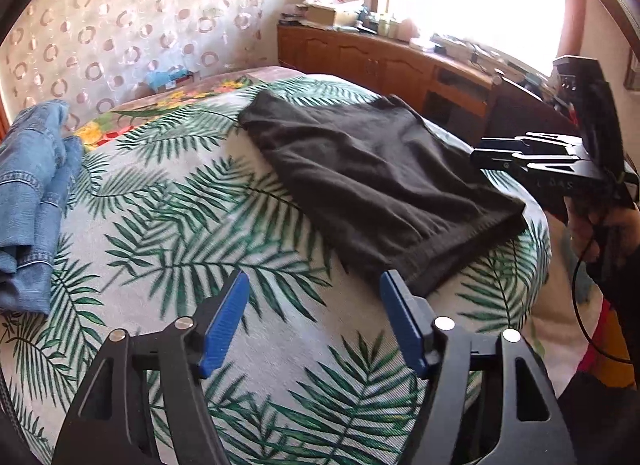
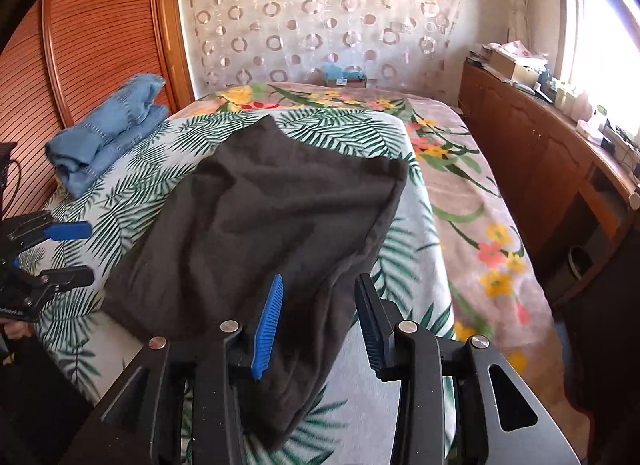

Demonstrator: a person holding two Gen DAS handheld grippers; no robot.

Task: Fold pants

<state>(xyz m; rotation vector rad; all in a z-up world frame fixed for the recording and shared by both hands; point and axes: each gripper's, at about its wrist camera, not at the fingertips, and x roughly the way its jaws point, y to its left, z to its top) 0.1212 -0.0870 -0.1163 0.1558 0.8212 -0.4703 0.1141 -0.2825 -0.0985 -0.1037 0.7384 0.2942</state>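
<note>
Dark brown pants [image 1: 360, 181] lie folded flat on the palm-leaf bedspread [image 1: 180, 225]; they also show in the right wrist view [image 2: 260, 225]. My left gripper [image 1: 314, 293] is open and empty, hovering above the bedspread just left of the pants' near corner. My right gripper [image 2: 320, 297] is open and empty, above the pants' near end, its jaws spread over the fabric without holding it. The right gripper also shows at the right in the left wrist view [image 1: 496, 153], and the left gripper at the left edge of the right wrist view [image 2: 80, 253].
Folded blue jeans [image 1: 32, 201] lie at the bed's left side, also in the right wrist view [image 2: 104, 137]. A floral blanket [image 2: 472, 201] covers the bed's right part. A wooden cabinet [image 2: 540, 161] with clutter stands along the window wall. A slatted wooden wardrobe [image 2: 80, 45] is at the left.
</note>
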